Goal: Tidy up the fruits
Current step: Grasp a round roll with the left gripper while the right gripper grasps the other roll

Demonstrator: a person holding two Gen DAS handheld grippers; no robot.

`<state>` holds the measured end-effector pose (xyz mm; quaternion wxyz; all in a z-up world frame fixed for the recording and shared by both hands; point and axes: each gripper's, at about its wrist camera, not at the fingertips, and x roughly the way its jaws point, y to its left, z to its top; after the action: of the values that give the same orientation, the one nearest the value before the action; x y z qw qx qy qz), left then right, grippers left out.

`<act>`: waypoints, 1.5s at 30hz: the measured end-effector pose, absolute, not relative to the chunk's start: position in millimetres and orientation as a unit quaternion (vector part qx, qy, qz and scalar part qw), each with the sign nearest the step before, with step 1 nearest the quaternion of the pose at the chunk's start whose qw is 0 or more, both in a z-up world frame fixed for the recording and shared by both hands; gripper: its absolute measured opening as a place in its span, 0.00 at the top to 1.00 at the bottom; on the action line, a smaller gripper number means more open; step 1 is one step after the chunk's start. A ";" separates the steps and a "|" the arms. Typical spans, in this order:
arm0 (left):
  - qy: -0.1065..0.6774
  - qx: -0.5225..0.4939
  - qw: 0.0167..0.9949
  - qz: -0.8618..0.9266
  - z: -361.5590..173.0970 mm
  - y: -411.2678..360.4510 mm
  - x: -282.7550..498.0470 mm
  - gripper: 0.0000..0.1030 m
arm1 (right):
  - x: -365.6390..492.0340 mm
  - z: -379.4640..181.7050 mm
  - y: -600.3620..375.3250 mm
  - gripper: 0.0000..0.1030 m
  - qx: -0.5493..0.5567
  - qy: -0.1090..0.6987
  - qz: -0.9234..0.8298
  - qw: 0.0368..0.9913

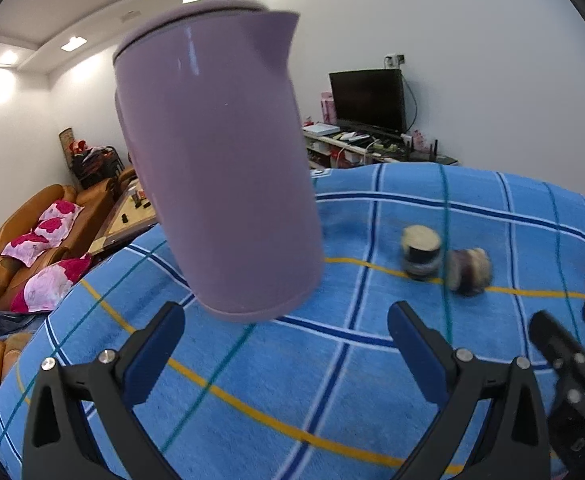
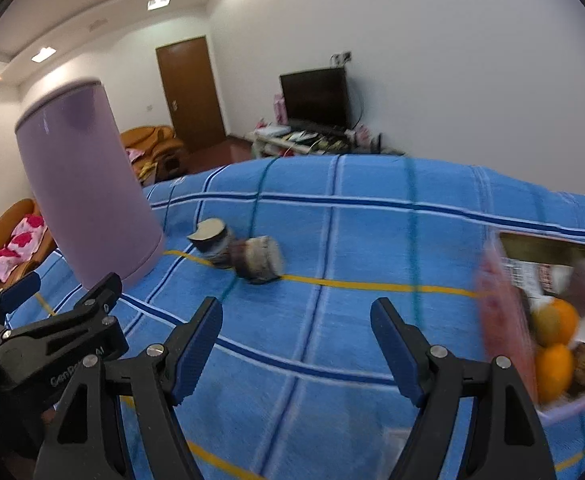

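place: home living room | evidence: orange leather sofas (image 1: 24, 240) with floral cushions, TV (image 1: 368, 98) on cluttered low stand, wooden door (image 2: 190, 94), recessed ceiling lights

I see a table under a cloth (image 2: 332, 240). A jug (image 1: 216, 160) stands at the left on it. To its right, mid-table, 2 jars (image 2: 212, 242) sit touching, side by side. At the far right is a basket (image 2: 504, 320) with fruit (image 2: 556, 360) in it. Behind the table, a television (image 2: 316, 98) stands against the wall.

Oranges (image 2: 558, 344) heaped in pink basket (image 2: 500, 320)
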<state>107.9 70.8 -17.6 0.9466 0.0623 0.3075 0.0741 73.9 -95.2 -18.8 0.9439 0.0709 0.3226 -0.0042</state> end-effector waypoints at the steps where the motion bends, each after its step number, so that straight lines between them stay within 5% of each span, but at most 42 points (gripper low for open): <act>1: 0.309 0.065 0.946 0.076 -19.0 71.4 112.3 0.00 | 81.4 -20.5 -91.8 0.24 0.070 0.329 -0.001 0.942; 12: 0.331 0.074 0.936 0.097 -31.2 84.5 142.1 0.02 | 151.5 -37.7 -79.4 0.27 0.082 0.391 0.014 0.917; 14: 0.333 0.077 0.935 0.098 -34.5 86.1 143.7 0.02 | 160.1 -40.7 -74.3 0.35 0.075 0.401 0.026 0.913; 16: 0.335 0.077 0.934 0.096 -37.1 85.3 144.3 0.02 | 167.2 -46.0 -71.6 0.59 0.072 0.416 0.028 0.906; 29: 0.313 0.038 0.948 0.038 -15.4 56.3 151.8 0.00 | 119.5 -30.0 -133.2 0.62 0.183 0.327 -0.033 0.926; 45: 0.317 0.080 0.945 -0.009 -17.2 -8.8 183.6 0.08 | 114.5 -28.4 -152.4 0.62 0.204 0.331 -0.052 0.920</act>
<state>183.6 -8.8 -17.2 0.9451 0.0803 0.3166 -0.0091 114.5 -152.4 -28.4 0.9198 0.2036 0.3314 -0.0517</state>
